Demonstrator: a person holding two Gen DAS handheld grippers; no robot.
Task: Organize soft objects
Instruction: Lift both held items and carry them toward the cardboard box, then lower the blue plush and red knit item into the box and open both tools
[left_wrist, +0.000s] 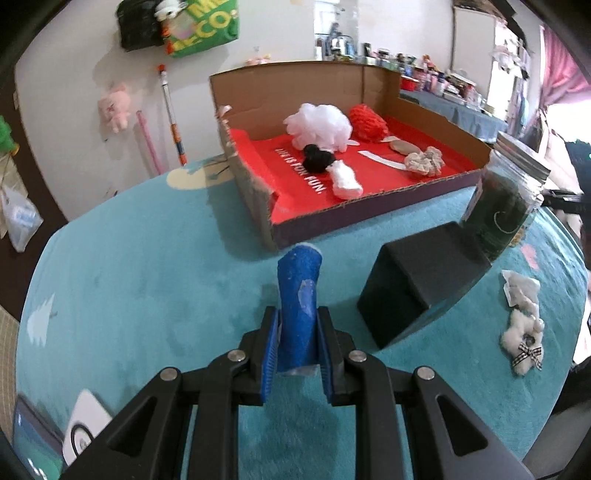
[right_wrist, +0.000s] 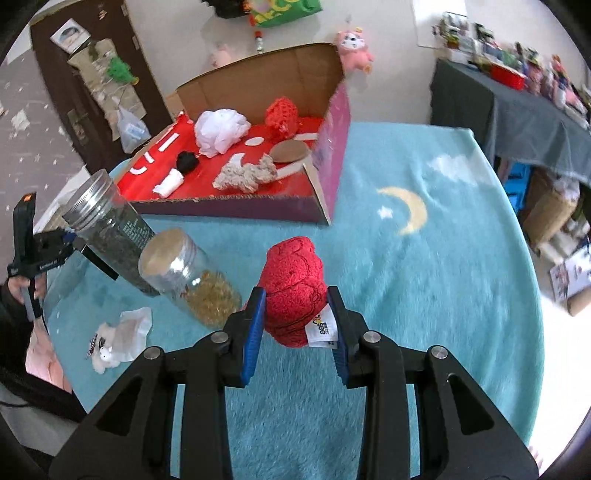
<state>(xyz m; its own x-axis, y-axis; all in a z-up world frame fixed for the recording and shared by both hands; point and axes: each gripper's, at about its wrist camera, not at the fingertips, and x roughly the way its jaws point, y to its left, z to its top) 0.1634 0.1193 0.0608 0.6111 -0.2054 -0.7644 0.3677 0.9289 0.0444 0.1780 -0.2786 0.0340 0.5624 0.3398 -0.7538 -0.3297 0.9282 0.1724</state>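
Observation:
My left gripper (left_wrist: 297, 345) is shut on a blue sponge (left_wrist: 300, 295) that stands upright between its pads, above the teal blanket and short of the cardboard box (left_wrist: 258, 184). My right gripper (right_wrist: 295, 321) is shut on a red soft toy (right_wrist: 295, 291) with a white label. The box (right_wrist: 328, 158) has a red lining and holds a white mesh puff (left_wrist: 319, 125), a red yarn ball (left_wrist: 367, 120), a black pompom (left_wrist: 317, 157), a white roll (left_wrist: 345, 181) and a beige scrunchie (left_wrist: 424, 160). A small white plush with a checked bow (left_wrist: 524, 339) lies on the blanket at the right.
A black block (left_wrist: 417, 284) and a dark glass jar with a metal lid (left_wrist: 509, 199) stand right of the left gripper. A second jar with yellow contents (right_wrist: 192, 277) lies beside it. Crumpled white paper (right_wrist: 135, 321) rests nearby. A cluttered table (right_wrist: 517, 99) stands behind.

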